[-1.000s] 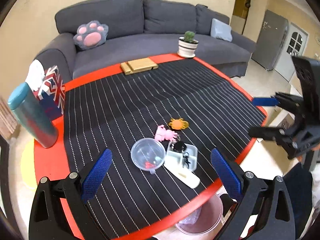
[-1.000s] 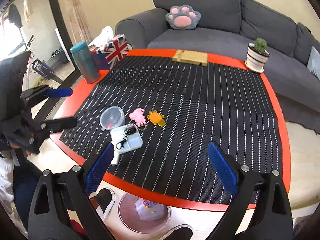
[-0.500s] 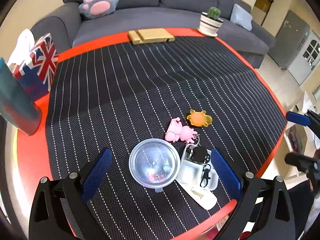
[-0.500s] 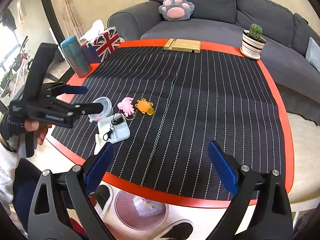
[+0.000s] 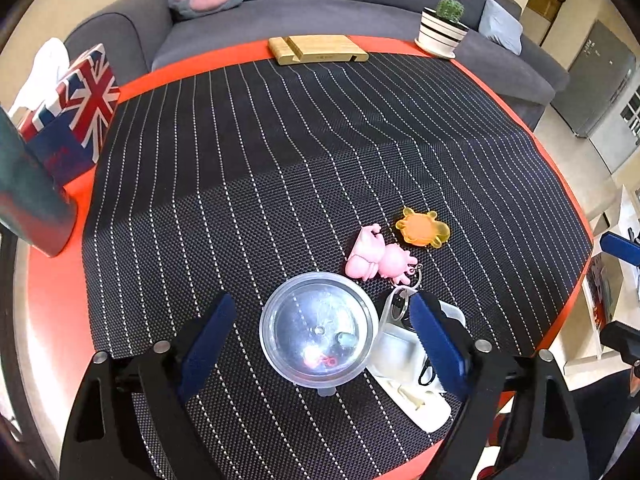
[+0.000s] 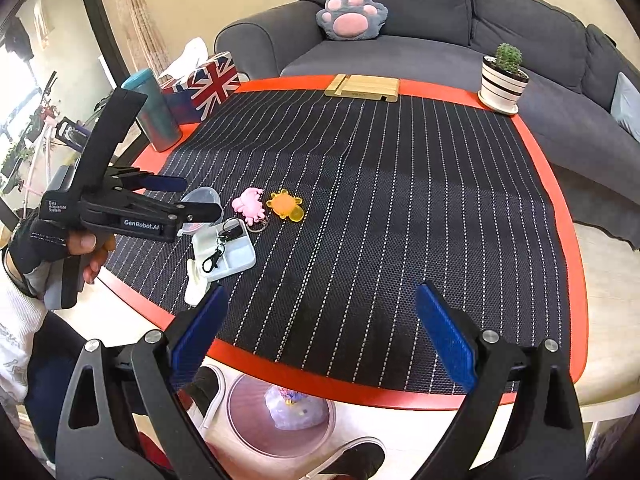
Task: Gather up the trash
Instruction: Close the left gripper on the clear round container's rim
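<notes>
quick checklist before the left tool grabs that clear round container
1. Container between the fingers: ok. The clear round container sits between the blue pads of the left tool, whose jaws are closing.
2. Pads touching it: not ok. Gaps show on both sides.
3. Neighbours clear of the pads: not ok. The right pad overlaps the white tray holding the black keychain.
4. Contents: cannot tell. Small red and bluish bits show through the plastic.
5. Drop point: ok. The pink bin stands on the floor below the table edge, a wrapper already inside.
6. Right tool clear: ok. Open, nothing between its pads.
</notes>
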Action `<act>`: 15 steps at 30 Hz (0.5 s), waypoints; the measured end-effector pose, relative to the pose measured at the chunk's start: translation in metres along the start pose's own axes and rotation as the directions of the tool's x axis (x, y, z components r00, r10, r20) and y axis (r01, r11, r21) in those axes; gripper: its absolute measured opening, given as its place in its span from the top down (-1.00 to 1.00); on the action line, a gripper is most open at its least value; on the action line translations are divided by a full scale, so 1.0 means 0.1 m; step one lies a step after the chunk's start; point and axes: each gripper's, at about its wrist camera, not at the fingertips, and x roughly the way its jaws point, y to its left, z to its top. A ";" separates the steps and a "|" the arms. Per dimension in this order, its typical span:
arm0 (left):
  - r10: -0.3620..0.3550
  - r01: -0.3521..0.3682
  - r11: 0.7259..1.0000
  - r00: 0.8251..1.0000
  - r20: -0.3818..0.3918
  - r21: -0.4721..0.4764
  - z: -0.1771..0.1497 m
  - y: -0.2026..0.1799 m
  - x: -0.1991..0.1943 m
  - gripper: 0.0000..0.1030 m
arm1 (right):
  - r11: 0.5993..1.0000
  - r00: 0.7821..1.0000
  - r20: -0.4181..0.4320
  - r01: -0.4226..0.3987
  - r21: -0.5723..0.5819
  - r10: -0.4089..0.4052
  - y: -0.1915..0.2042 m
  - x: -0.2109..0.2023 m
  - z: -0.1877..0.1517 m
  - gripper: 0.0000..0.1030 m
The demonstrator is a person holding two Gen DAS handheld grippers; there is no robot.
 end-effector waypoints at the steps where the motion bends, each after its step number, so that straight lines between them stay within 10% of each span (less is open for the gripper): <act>1: -0.003 0.003 1.000 1.000 -0.003 -0.001 0.00 0.00 0.01 -0.56 | 1.000 1.000 0.000 -0.001 -0.002 0.001 0.01 0.00 0.00 -0.81; 6: -0.005 0.005 1.000 1.000 -0.020 -0.007 -0.02 0.02 0.06 -0.16 | 1.000 1.000 0.001 -0.008 -0.005 0.008 0.03 0.01 0.00 -0.81; 15: -0.040 0.040 0.999 0.999 -0.010 -0.024 -0.03 0.05 0.05 -0.15 | 1.000 1.000 -0.002 -0.015 -0.007 0.015 0.06 0.03 0.01 -0.81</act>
